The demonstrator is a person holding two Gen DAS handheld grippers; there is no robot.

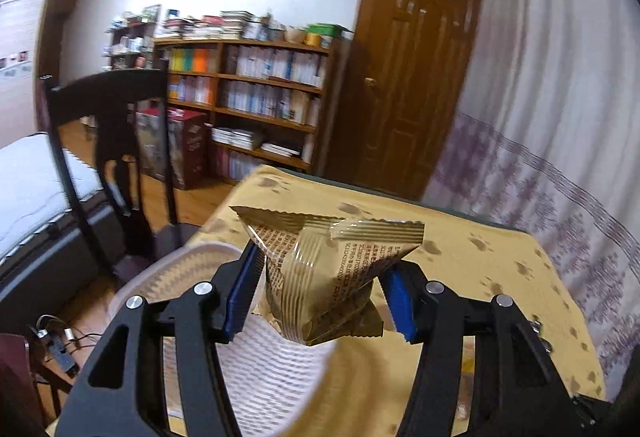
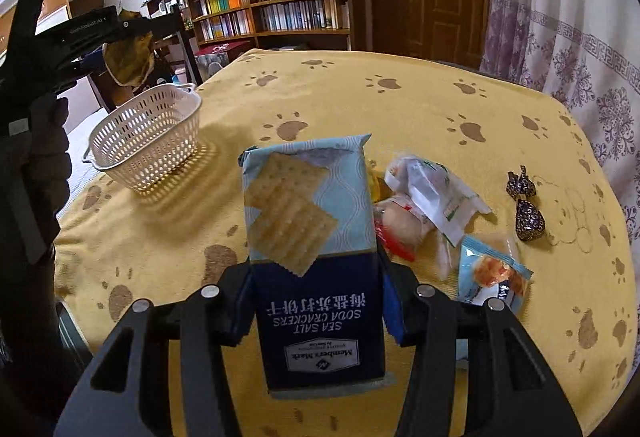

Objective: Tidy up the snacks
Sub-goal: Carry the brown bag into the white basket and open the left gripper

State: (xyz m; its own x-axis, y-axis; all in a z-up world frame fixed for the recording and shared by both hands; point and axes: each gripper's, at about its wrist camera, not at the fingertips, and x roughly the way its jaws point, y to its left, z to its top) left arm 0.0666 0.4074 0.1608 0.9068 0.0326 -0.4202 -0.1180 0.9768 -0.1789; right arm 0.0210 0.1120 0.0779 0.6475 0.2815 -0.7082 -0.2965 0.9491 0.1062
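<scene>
Left gripper [image 1: 320,293] pinches a gold snack packet [image 1: 326,277] between its blue pads [image 1: 240,297], squeezing the wrapper at its middle so the crimped ends stick out above and below. It holds the packet in the air over the white basket [image 1: 192,277], which stands near the table's left edge; that position looks chosen for letting the packet fall straight in. The right wrist view shows the same packet [image 2: 128,53] hanging above the basket [image 2: 148,141], clear of its rim.

Right gripper [image 2: 316,301] is clamped on a pack of soda crackers [image 2: 312,237], gripped across its dark lower half with the light blue end pointing away, toward the middle of the table [image 2: 400,109]. Held lengthwise like this, the pack probably suits a straight carry to the basket next. Just to its right lie the loose snacks [image 2: 432,205] in a small heap, and two dark wrapped sweets [image 2: 526,213] sit nearer the right edge, all yet to be sorted.
</scene>
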